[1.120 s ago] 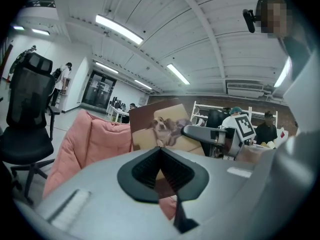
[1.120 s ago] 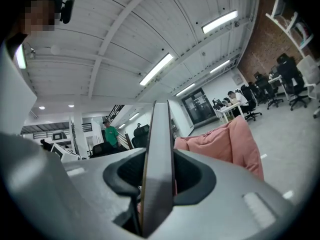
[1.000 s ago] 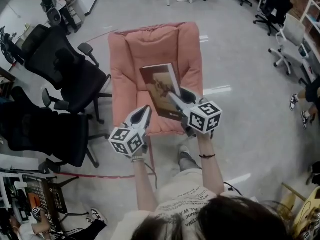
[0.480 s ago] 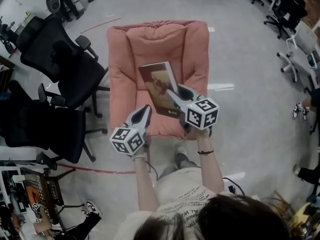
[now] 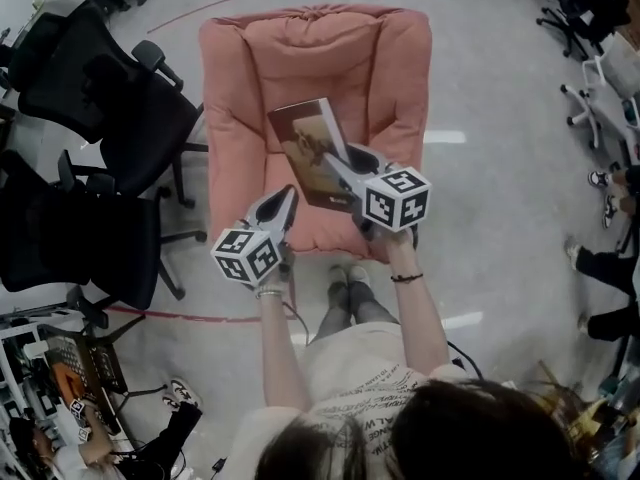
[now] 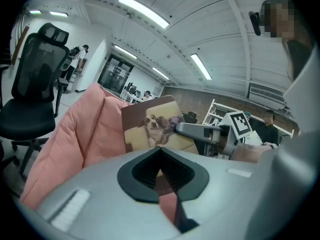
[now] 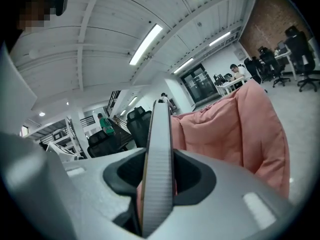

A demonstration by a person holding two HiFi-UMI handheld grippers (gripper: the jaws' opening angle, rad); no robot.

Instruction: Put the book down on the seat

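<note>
the right tongs are clamped on the lower right edge of the book, which hangs tilted over the seat of the pink chair; whether it touches the cushion is unclear. the left tongs are together, empty, just left of the book
</note>
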